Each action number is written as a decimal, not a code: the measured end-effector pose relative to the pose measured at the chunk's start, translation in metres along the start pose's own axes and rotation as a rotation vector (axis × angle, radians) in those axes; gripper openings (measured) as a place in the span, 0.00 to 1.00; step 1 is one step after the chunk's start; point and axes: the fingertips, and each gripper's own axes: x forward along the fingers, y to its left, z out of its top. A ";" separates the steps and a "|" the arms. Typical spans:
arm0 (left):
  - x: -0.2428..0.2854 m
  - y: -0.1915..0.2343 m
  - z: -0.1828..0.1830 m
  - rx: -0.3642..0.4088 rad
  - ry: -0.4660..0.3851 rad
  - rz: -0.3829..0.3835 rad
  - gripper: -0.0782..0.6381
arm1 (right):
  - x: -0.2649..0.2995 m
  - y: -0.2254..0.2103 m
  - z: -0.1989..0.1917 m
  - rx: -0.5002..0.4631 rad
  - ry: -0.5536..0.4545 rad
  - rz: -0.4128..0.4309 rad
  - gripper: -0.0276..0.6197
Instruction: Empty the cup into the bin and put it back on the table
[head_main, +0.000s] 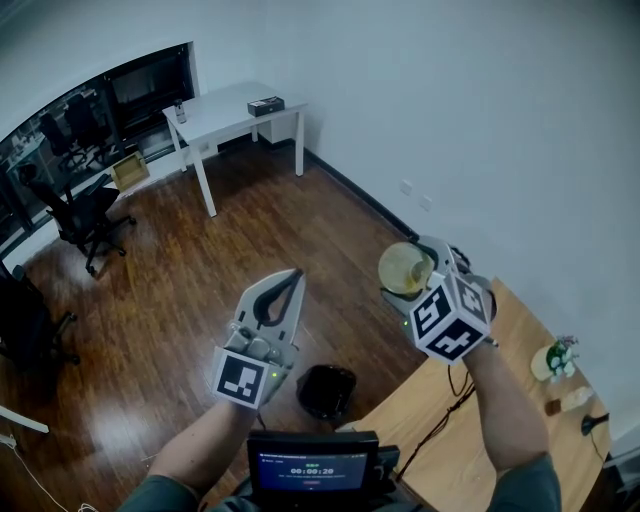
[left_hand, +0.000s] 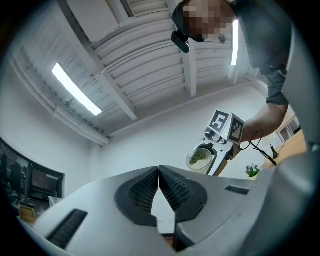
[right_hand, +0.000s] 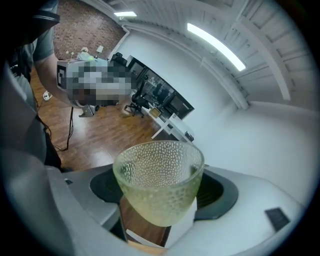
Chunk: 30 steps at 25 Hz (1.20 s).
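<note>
My right gripper (head_main: 418, 268) is shut on a yellowish dimpled glass cup (head_main: 404, 268), held in the air past the wooden table's (head_main: 500, 400) left end. In the right gripper view the cup (right_hand: 159, 180) sits between the two jaws with its mouth up and looks empty. The black bin (head_main: 326, 390) stands on the floor below, between my two arms. My left gripper (head_main: 292, 278) is raised to the left of the cup, shut with nothing in it. In the left gripper view the jaws meet (left_hand: 159, 172), and the cup (left_hand: 200, 159) shows beyond in the right gripper.
A small potted plant (head_main: 556, 357) and small items sit on the wooden table near the wall. A cable (head_main: 445, 415) trails over that table. A white desk (head_main: 235, 110) stands far across the wood floor, with black office chairs (head_main: 85, 215) at the left.
</note>
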 end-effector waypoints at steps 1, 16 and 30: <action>-0.001 0.000 0.000 -0.001 0.001 0.001 0.11 | 0.000 0.000 0.001 -0.012 0.005 -0.002 0.66; -0.001 0.001 0.005 -0.036 0.001 0.005 0.11 | -0.002 -0.009 0.013 -0.172 0.071 -0.035 0.66; 0.001 -0.007 -0.002 -0.057 0.021 -0.002 0.11 | -0.001 -0.017 0.002 -0.298 0.133 -0.062 0.66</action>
